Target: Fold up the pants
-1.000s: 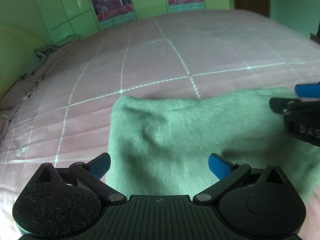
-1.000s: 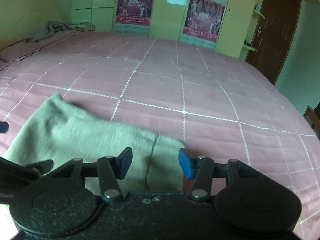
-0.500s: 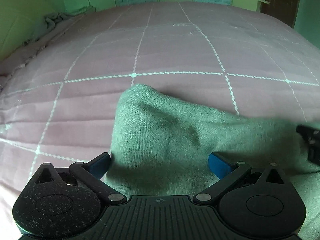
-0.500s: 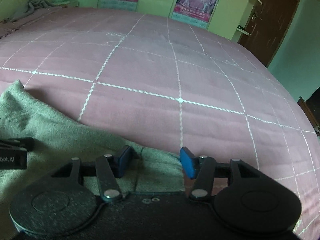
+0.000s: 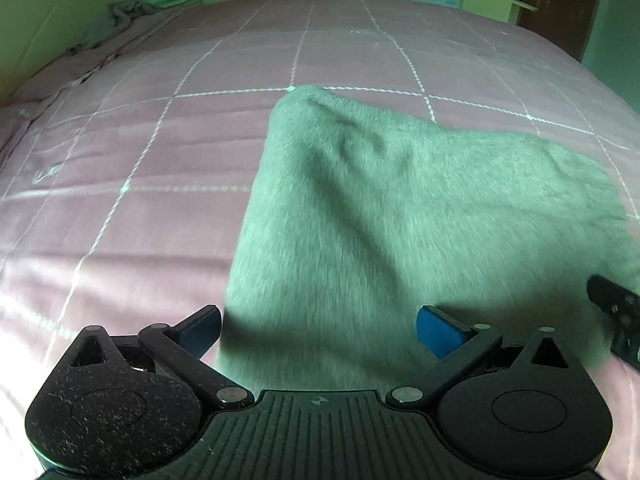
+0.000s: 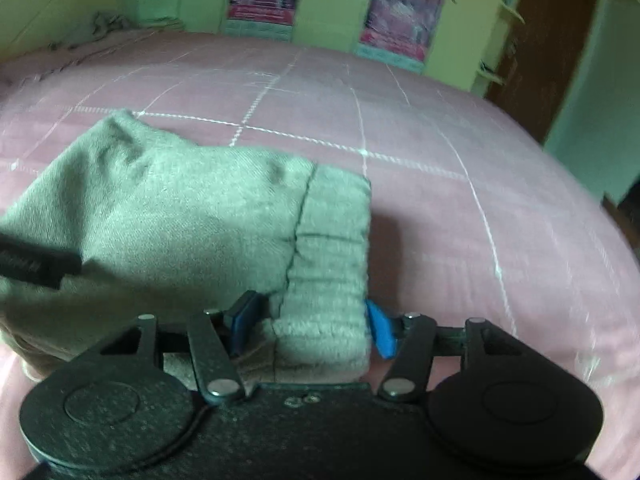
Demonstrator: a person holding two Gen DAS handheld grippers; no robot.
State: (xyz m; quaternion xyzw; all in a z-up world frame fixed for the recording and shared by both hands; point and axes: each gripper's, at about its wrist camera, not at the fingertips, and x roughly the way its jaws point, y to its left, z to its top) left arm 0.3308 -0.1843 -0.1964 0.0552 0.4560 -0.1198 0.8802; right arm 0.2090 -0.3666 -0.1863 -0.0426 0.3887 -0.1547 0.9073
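The grey-green pants [image 5: 400, 208] lie folded in a compact block on the pink quilted bed [image 5: 160, 140]. My left gripper [image 5: 318, 330] is open, its blue pads wide apart over the block's near left edge. In the right wrist view the pants [image 6: 180, 208] show their ribbed waistband [image 6: 332, 264] on the right. My right gripper [image 6: 314, 326] is open, its blue pads either side of the waistband's near end. The other gripper's black tip shows at each view's edge, in the left wrist view [image 5: 616, 312] and in the right wrist view [image 6: 36, 266].
A crumpled cloth [image 5: 128, 10] lies at the far left corner of the bed. Yellow-green cupboards with posters [image 6: 400, 12] stand beyond the bed, with a brown door [image 6: 536, 60] at the right. The bed drops off at the right edge [image 6: 600, 216].
Both grippers have pulled back and risen, so more of the folded pants shows. The right gripper's pads have spread wider around the waistband. The pants stay on the bed.
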